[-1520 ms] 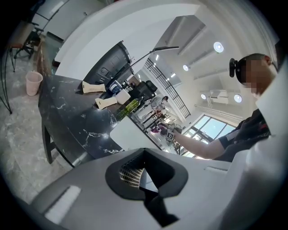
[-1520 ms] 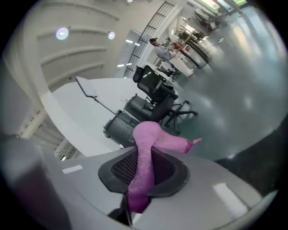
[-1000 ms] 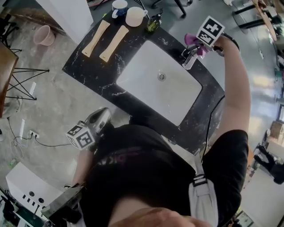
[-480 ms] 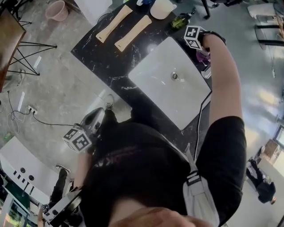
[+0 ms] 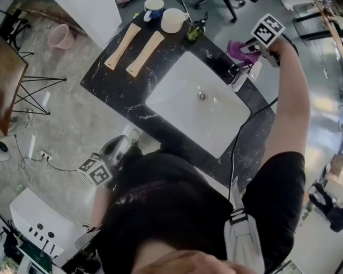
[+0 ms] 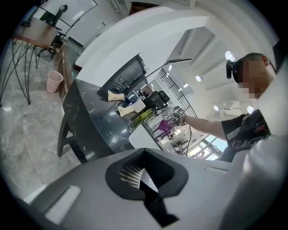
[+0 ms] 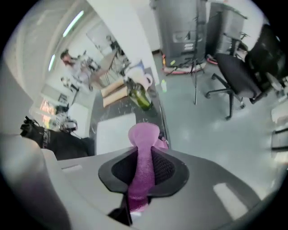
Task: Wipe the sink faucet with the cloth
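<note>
— Down under the head camera, a black marbled bench (image 5: 115,80) slants across the floor, with a white sink (image 5: 177,91) set into it.
— And the person's right arm (image 5: 286,107) stretches along the sink's right side, out to the back corner!
— What about the other side?
— The left gripper (image 6: 143,176) hangs low by the person's hip, well apart from the bench. Its jaws show only a narrow gap with nothing in it.
— And the right gripper (image 7: 143,152)?
— Pointing steeply down, jaws drawn in narrow and pinching the purple cloth (image 5: 235,49), which runs between the pads and bunches out past the tips.
— Anything else on the bench?
— Two pale boards (image 5: 144,52) lie side by side at the back left. Beyond them stand a white cup (image 5: 174,20) and a blue-and-white mug (image 5: 154,6), and a green bottle (image 5: 195,30) is near the sink's back corner.
— And the faucet (image 5: 239,79)?
— Chrome, standing at the sink's right rim, spout over the basin. The cloth sits just beside its top. Whether the two touch, I can't tell.
</note>
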Motion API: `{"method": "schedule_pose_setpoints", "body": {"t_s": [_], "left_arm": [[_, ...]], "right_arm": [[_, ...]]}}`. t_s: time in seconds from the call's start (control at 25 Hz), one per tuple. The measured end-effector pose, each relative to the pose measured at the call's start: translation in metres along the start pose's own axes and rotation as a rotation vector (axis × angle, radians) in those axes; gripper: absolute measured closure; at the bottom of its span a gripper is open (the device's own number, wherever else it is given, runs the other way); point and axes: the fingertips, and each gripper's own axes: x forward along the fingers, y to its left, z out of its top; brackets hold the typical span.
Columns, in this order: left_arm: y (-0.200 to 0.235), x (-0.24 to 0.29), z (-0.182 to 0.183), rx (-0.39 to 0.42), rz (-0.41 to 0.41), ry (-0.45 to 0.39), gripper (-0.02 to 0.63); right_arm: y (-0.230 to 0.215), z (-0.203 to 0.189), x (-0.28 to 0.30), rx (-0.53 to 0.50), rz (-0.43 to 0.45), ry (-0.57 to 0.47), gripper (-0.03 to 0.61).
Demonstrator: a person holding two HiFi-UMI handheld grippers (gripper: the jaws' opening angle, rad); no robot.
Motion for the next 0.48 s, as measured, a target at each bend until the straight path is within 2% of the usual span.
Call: {"method": "schedule_pose_setpoints", "body": {"t_s": [0.12,0.28,0.4,0.48], "left_arm": [[-0.006,0.006,-0.002,0.017,-0.002,0.017,0.621],[-0.016,0.018,-0.010,0.025,-0.004,0.053,0.621],[-0.026,0.029,-0.019,0.044,0.004,0.093,0.621],[-0.032,0.035,-0.026,0.058,0.014,0.123,0.621]], "right_arm": [[-0.014,-0.013,-0.048,0.141,0.031,-0.336,0.503],[-0.051,-0.055,-0.049,0.400,0.157,-0.717,0.502],[-0.074,-0.075,-0.018,0.504,0.217,-0.831,0.503],[-0.080,-0.083,0.017,0.575,0.232,-0.799,0.503]]}}
